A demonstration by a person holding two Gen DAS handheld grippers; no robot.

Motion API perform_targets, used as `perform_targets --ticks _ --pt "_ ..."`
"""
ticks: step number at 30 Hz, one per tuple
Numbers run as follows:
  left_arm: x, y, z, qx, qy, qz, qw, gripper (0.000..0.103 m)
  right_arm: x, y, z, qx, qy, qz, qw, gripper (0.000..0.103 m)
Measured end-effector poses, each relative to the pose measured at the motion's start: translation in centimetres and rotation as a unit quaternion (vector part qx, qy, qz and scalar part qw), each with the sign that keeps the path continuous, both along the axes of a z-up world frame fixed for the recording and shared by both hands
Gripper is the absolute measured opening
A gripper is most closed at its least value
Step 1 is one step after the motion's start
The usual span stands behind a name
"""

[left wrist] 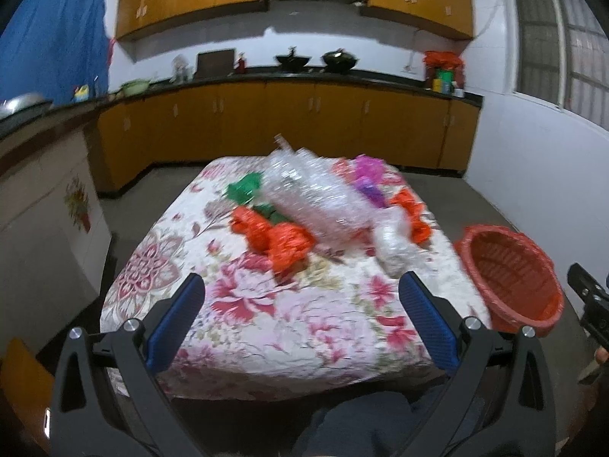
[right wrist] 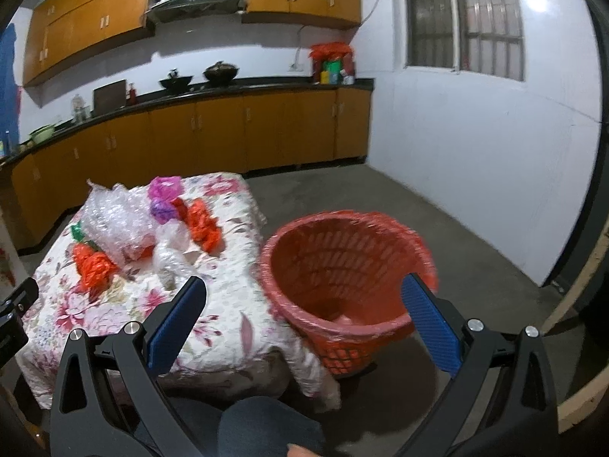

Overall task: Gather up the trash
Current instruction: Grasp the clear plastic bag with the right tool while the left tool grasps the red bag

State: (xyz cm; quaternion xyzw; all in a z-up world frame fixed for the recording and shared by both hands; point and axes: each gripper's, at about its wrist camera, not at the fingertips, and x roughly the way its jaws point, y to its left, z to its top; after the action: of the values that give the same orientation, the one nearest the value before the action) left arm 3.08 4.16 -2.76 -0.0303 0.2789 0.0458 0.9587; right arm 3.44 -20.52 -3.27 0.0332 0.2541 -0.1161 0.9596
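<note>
Trash lies on a floral-clothed table (left wrist: 266, 327): a big wad of clear bubble wrap (left wrist: 308, 194), orange crumpled plastic (left wrist: 278, 238), green plastic (left wrist: 243, 188), purple plastic (left wrist: 367, 181) and more orange plastic (left wrist: 413, 209). The same pile shows in the right wrist view (right wrist: 114, 224). A red basket (right wrist: 342, 266) lined with a red bag stands on the floor right of the table, also in the left wrist view (left wrist: 510, 274). My left gripper (left wrist: 302, 304) is open and empty above the table's near half. My right gripper (right wrist: 304, 304) is open and empty, near the basket.
Orange kitchen cabinets (left wrist: 266, 122) with a dark counter run along the far wall, holding woks (left wrist: 338, 59) and bowls. A white wall and window (right wrist: 464, 19) are at the right. Grey floor (right wrist: 418, 205) surrounds the table. My knees are under the table's near edge.
</note>
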Motion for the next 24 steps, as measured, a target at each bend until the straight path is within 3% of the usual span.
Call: perform_targets --ticks 7,15,24 --pt "3.7 4.3 -2.2 -0.026 0.037 0.033 0.9985 0.099 4.6 2.3 -0.9 0.013 0.011 0.065 0.998 0.1" --pt "10.0 5.8 -3.8 -0.03 0.057 0.035 0.9973 0.099 11.9 5.7 -3.6 0.031 0.061 0.131 0.989 0.076" --pt "16.1 6.2 -6.6 -0.05 0.103 0.028 0.993 0.082 17.5 7.8 -7.3 0.044 0.118 0.162 0.979 0.072"
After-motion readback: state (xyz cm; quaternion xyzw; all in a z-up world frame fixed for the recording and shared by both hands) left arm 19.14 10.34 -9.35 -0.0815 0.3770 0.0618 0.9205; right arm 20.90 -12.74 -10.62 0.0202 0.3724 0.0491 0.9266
